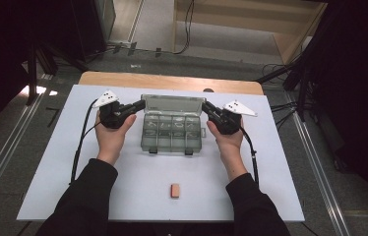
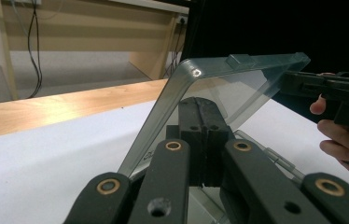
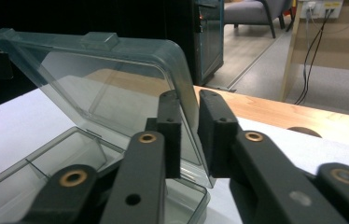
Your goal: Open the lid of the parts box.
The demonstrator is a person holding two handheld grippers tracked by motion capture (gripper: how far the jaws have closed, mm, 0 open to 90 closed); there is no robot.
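organizer box (image 1: 172,132) lid (image 1: 173,105) stood raised; left gripper (image 1: 140,105) and right gripper (image 1: 206,108) clamped its side edges. swinging it down looked left.

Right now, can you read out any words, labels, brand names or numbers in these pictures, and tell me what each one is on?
No readable text anywhere.
Clear compartment box and its raised lid: no label or print.
Small orange block: too small to tell any marking.
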